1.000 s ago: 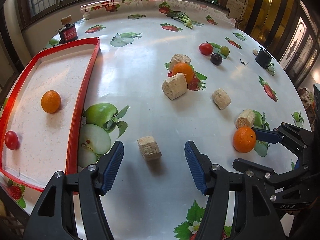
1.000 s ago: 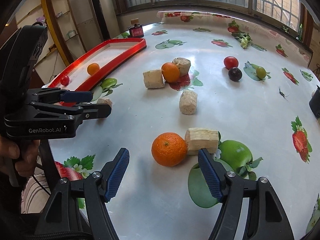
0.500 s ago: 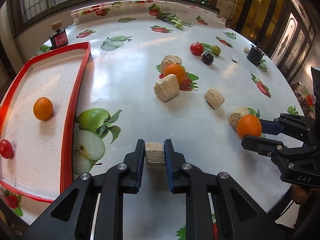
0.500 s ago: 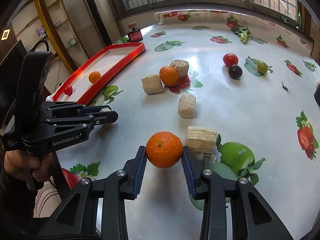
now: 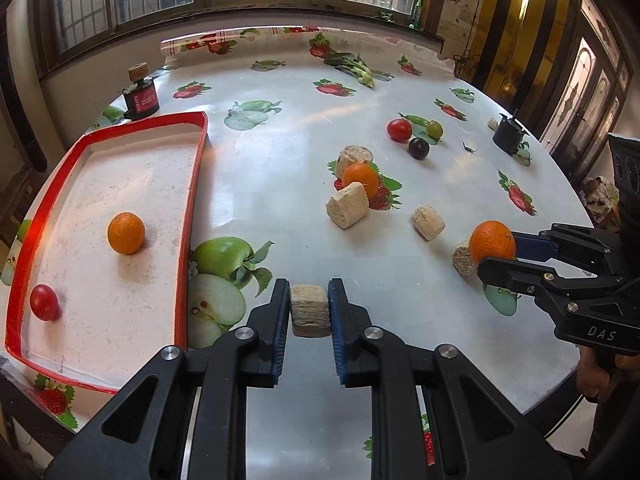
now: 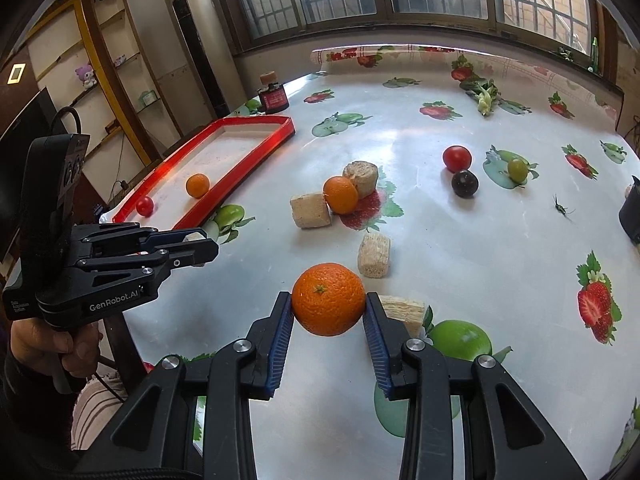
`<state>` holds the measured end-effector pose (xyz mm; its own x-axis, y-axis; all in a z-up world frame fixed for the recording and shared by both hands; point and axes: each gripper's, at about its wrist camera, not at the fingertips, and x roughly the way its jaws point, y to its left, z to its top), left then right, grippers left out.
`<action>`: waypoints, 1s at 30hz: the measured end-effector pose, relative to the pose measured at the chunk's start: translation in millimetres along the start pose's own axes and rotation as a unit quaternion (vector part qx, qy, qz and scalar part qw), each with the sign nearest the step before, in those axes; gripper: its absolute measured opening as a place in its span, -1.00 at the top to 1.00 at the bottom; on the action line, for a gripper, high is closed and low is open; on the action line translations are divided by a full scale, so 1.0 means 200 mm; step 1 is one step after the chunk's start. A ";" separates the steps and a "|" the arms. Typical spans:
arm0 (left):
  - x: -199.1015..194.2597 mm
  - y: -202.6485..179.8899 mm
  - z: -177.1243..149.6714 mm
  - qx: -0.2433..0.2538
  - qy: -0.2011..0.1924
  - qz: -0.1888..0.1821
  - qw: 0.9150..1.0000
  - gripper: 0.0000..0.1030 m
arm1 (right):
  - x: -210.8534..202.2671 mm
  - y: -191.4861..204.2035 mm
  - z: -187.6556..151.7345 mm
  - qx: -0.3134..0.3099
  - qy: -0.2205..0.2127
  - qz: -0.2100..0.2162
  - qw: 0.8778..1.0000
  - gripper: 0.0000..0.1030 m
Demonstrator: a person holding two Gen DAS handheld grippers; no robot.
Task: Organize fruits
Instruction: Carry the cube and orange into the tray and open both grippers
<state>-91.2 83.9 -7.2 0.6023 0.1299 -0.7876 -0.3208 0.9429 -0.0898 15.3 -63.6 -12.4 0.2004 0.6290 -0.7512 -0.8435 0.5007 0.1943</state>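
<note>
My left gripper [image 5: 309,304] is shut on a beige cork-like block [image 5: 309,311] and holds it above the table, right of the red tray [image 5: 198,184]. The tray holds an orange [image 5: 125,233] and a red tomato [image 5: 44,302]. My right gripper [image 6: 327,310] is shut on an orange [image 6: 328,304] lifted off the table; it also shows in the left wrist view [image 5: 492,245]. Another orange [image 5: 361,178] lies mid-table between two beige blocks. A red tomato [image 5: 399,129], a dark plum [image 5: 418,148] and a green grape [image 5: 434,129] lie further back.
Beige blocks [image 5: 347,205] [image 5: 428,222] [image 6: 402,312] lie scattered on the fruit-print tablecloth. A small black jar with a cork lid [image 5: 140,94] stands behind the tray. A black cup [image 5: 509,134] stands at the far right edge. Windows run behind the table.
Both grippers closed from open: left on the beige block, right on the orange. Both have then lifted their objects off the table.
</note>
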 end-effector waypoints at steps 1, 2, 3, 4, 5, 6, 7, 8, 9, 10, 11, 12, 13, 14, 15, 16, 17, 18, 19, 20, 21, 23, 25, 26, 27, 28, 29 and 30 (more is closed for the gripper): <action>-0.01 0.01 0.00 -0.002 -0.002 0.001 1.000 0.68 | 0.00 0.01 0.01 -0.002 -0.001 0.001 1.000 0.29; -0.02 0.02 0.01 -0.004 -0.004 0.003 1.000 0.68 | 0.00 0.02 0.01 -0.004 -0.001 0.002 1.000 0.29; -0.02 0.04 0.01 -0.007 -0.005 0.005 1.000 0.68 | 0.01 0.03 0.02 -0.006 -0.002 0.003 1.000 0.29; -0.03 0.05 0.01 -0.009 -0.007 0.007 1.000 0.68 | 0.01 0.04 0.03 -0.008 -0.003 0.005 1.000 0.29; -0.04 0.06 0.01 -0.011 -0.008 0.009 1.000 0.68 | 0.01 0.05 0.03 -0.010 -0.004 0.007 1.000 0.29; -0.05 0.08 0.01 -0.014 -0.010 0.011 1.000 0.68 | 0.01 0.06 0.04 -0.012 -0.004 0.009 1.000 0.29; -0.05 0.09 0.01 -0.016 -0.011 0.012 1.000 0.68 | 0.02 0.07 0.05 -0.014 -0.005 0.011 1.000 0.29; -0.06 0.10 0.01 -0.018 -0.012 0.014 1.000 0.68 | 0.02 0.09 0.06 -0.017 -0.005 0.012 1.000 0.29; -0.06 0.11 0.01 -0.020 -0.013 0.016 1.000 0.68 | 0.02 0.10 0.07 -0.020 -0.006 0.014 1.000 0.29; -0.07 0.12 0.01 -0.023 -0.014 0.017 1.000 0.68 | 0.03 0.11 0.08 -0.022 -0.006 0.016 1.000 0.29; -0.07 0.14 0.01 -0.025 -0.015 0.018 0.999 0.68 | 0.03 0.13 0.09 -0.025 -0.006 0.019 0.999 0.29; -0.08 0.15 0.00 -0.027 -0.016 0.020 0.999 0.68 | 0.04 0.14 0.10 -0.027 -0.006 0.022 0.999 0.29; -0.08 0.16 0.00 -0.029 -0.017 0.021 0.999 0.68 | 0.05 0.15 0.11 -0.030 -0.006 0.024 0.999 0.29; -0.09 0.17 0.00 -0.032 -0.017 0.023 0.999 0.68 | 0.05 0.17 0.12 -0.033 -0.006 0.027 0.999 0.29; -0.09 0.18 0.00 -0.034 -0.018 0.025 0.999 0.68 | 0.06 0.18 0.13 -0.035 -0.005 0.029 0.999 0.29; -0.09 0.20 0.00 -0.036 -0.019 0.026 0.999 0.68 | 0.07 0.20 0.13 -0.038 -0.005 0.031 0.999 0.29; -0.10 0.21 0.00 -0.039 -0.019 0.027 0.999 0.68 | 0.08 0.21 0.14 -0.040 -0.004 0.033 0.999 0.29; -0.10 0.22 0.00 -0.041 -0.021 0.028 0.999 0.68 | 0.09 0.22 0.15 -0.043 -0.004 0.035 0.998 0.29; -0.11 0.23 0.00 -0.043 -0.022 0.030 0.998 0.68 | 0.10 0.24 0.16 -0.046 -0.003 0.037 0.998 0.29; -0.12 0.25 0.00 -0.045 -0.023 0.032 0.998 0.68 | 0.11 0.25 0.17 -0.048 -0.003 0.038 0.998 0.29; -0.12 0.26 0.01 -0.048 -0.025 0.033 0.998 0.68 | 0.11 0.26 0.18 -0.050 -0.002 0.040 0.998 0.29; -0.13 0.29 0.01 -0.052 -0.027 0.036 0.998 0.68 | 0.13 0.28 0.20 -0.054 -0.002 0.043 0.998 0.29; -0.13 0.32 0.01 -0.057 -0.028 0.038 0.997 0.68 | 0.14 0.31 0.22 -0.058 -0.002 0.046 0.997 0.29; -0.13 0.33 0.01 -0.059 -0.028 0.039 0.997 0.68 | 0.15 0.32 0.23 -0.060 -0.002 0.047 0.997 0.29; -0.13 0.34 0.01 -0.061 -0.028 0.040 0.997 0.68 | 0.15 0.33 0.23 -0.062 -0.002 0.048 0.997 0.29; -0.13 0.35 0.01 -0.063 -0.028 0.041 0.997 0.68 | 0.16 0.34 0.24 -0.063 -0.002 0.049 0.997 0.29; -0.13 0.36 0.00 -0.064 -0.028 0.042 0.997 0.68 | 0.17 0.34 0.25 -0.064 -0.002 0.050 0.997 0.29; -0.13 0.38 0.00 -0.066 -0.028 0.044 0.996 0.68 | 0.18 0.35 0.26 -0.065 -0.001 0.052 0.997 0.29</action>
<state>-131.0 151.4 7.7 0.6066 0.2298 -0.7611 -0.4649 0.8791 -0.1051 -11.1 24.7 7.3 0.1104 0.6747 -0.7298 -0.9169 0.3524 0.1871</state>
